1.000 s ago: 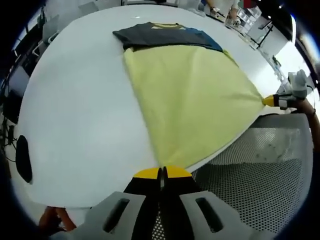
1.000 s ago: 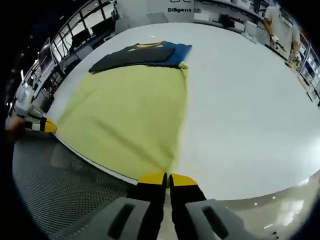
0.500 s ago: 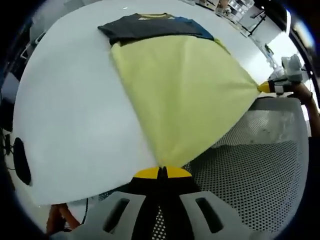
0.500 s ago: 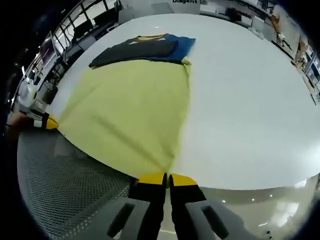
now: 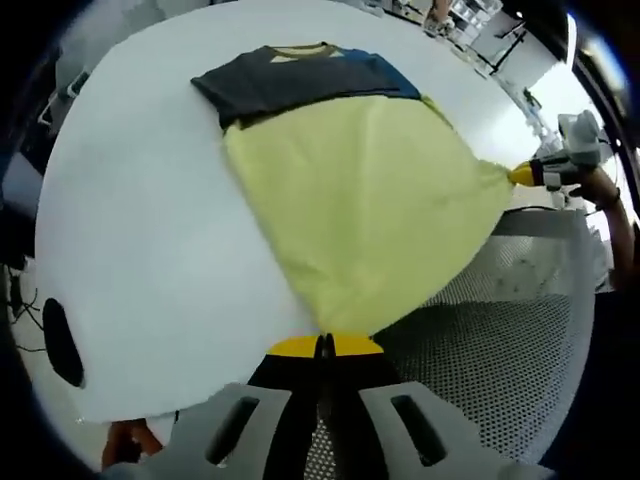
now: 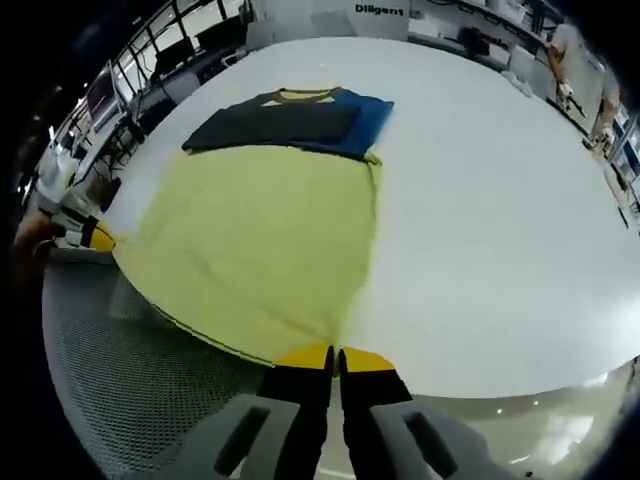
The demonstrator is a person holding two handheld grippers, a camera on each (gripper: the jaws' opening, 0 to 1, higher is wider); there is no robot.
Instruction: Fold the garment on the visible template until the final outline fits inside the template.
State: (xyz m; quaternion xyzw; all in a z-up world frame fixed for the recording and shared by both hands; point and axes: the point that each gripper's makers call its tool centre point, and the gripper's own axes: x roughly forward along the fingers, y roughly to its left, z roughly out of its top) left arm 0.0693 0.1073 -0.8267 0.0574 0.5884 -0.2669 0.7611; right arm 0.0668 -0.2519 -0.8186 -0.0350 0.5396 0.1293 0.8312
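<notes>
A yellow cloth (image 5: 360, 200) lies spread on the white table (image 5: 140, 220), its near edge hanging past the table's rim. At its far end sits a dark grey and blue part (image 5: 300, 80) with a yellow neckline. My left gripper (image 5: 325, 345) is shut on the cloth's near corner. My right gripper (image 6: 335, 355) is shut on the other near corner. The right gripper (image 5: 520, 175) also shows at the right of the left gripper view, held by a hand. In the right gripper view the same cloth (image 6: 260, 240) reaches to the left gripper (image 6: 95, 235).
A grey perforated mesh surface (image 5: 500, 340) lies below the table's near edge. A black oval patch (image 5: 62, 342) marks the table at the left. Desks, shelves and a person (image 6: 565, 50) stand in the room beyond the table.
Both views have shifted with the hands. The cloth's held edge, stretched straight between the grippers before, now bows outward a little. Both grippers keep their hold on the corners.
</notes>
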